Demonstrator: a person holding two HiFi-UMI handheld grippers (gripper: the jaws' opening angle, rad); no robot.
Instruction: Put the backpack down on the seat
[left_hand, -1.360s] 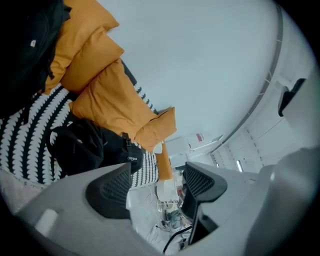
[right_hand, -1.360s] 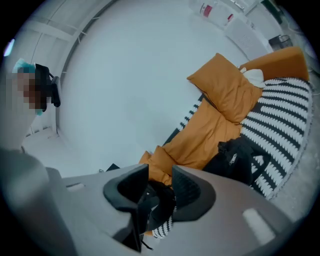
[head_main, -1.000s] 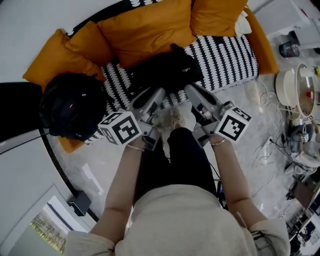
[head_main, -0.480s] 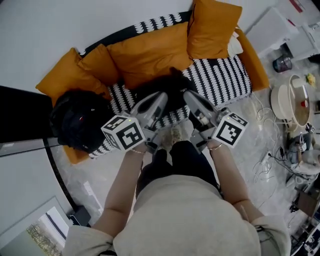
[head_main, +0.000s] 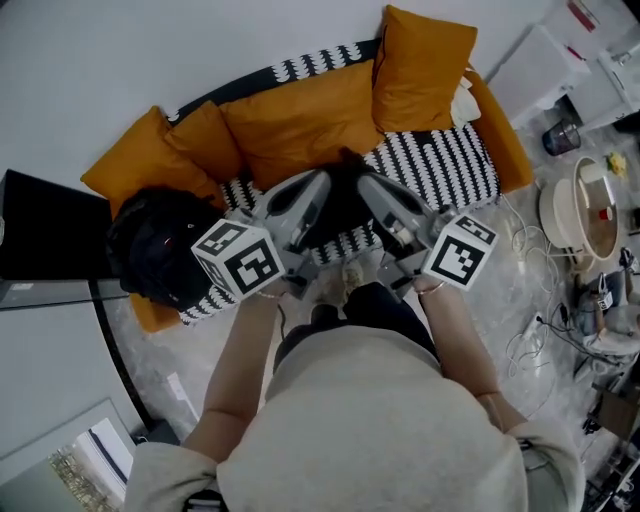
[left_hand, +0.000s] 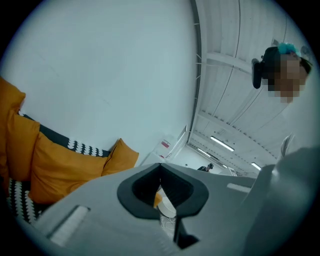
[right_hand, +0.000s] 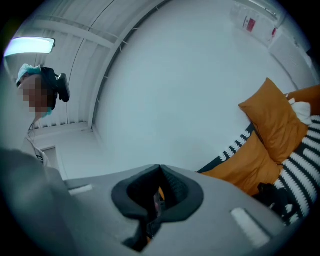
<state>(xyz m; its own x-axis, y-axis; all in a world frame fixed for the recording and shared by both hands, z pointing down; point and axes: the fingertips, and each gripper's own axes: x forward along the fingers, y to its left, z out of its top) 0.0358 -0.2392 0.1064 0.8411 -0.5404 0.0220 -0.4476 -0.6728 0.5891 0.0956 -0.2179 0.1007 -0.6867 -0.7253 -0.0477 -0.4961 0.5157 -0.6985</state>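
Orange cushions (head_main: 300, 110) on black-and-white seat (head_main: 440, 165)

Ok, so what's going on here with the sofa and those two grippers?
A person stands facing the sofa with a gripper in each hand. The black backpack lies on the black-and-white seat, in front of the orange cushions. In the head view the left gripper and right gripper point towards it. Both have their jaws shut with nothing between them, so neither holds it. Another bulky black item sits at the sofa's left end.

Beige short-sleeved top (head_main: 372, 425), dark trousers (head_main: 388, 306) (thin wrist bracelet (head_main: 433, 289))
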